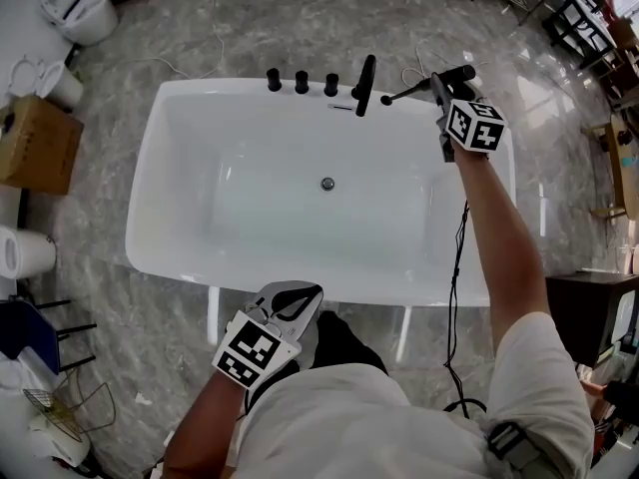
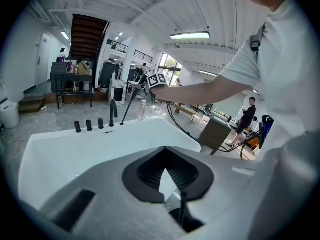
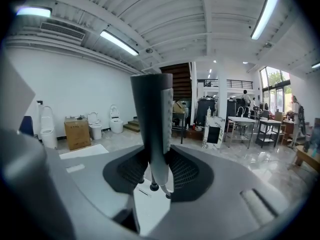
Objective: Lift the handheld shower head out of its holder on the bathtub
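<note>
The handheld shower head (image 1: 427, 85) is a slim black wand, held clear above the far right corner of the white bathtub (image 1: 160, 168). My right gripper (image 1: 442, 108) is shut on its handle; in the right gripper view the dark handle (image 3: 152, 119) stands upright between the pads. A black hose (image 1: 457, 257) hangs from it down past the tub's right side. Three black knobs (image 1: 302, 82) and a spout (image 1: 365, 84) line the far rim. My left gripper (image 1: 312, 293) hovers at the near rim, jaws together on nothing (image 2: 165, 151). The left gripper view also shows the wand (image 2: 130, 103).
Toilets (image 1: 82, 13) and a cardboard box (image 1: 35, 143) stand left of the tub. A dark table (image 1: 599, 307) is at the right. Wire racks (image 1: 60, 407) lie at the lower left. A person (image 2: 247, 116) stands far off on the marble floor.
</note>
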Demonstrator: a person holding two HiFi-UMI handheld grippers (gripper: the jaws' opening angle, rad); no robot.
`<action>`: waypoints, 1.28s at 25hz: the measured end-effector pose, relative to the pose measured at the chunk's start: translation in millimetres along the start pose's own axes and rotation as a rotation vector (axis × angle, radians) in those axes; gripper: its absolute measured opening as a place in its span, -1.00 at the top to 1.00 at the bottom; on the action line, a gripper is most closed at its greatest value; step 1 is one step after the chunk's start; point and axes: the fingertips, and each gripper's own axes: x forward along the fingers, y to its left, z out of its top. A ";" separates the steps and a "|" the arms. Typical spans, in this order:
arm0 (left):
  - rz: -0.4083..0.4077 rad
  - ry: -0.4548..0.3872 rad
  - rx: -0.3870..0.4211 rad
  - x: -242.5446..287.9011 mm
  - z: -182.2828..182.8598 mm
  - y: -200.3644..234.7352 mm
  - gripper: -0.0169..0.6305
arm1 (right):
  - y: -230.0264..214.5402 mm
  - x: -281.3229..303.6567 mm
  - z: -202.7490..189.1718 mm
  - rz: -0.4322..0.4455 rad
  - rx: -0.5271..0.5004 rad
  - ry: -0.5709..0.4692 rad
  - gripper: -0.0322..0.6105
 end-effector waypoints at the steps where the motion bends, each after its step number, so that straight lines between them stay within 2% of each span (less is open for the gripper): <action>1: -0.003 -0.002 0.006 -2.1 1.2 -2.0 0.93 | 3.0 -5.7 5.2 0.003 -0.007 -0.005 0.44; 13: -0.018 -0.032 0.062 -37.4 2.5 -30.0 0.93 | 32.4 -85.8 58.8 -0.001 -0.071 -0.074 0.45; 32: -0.012 -0.025 0.092 -79.5 -29.5 -49.9 0.93 | 78.5 -218.4 132.1 -0.022 -0.123 -0.180 0.45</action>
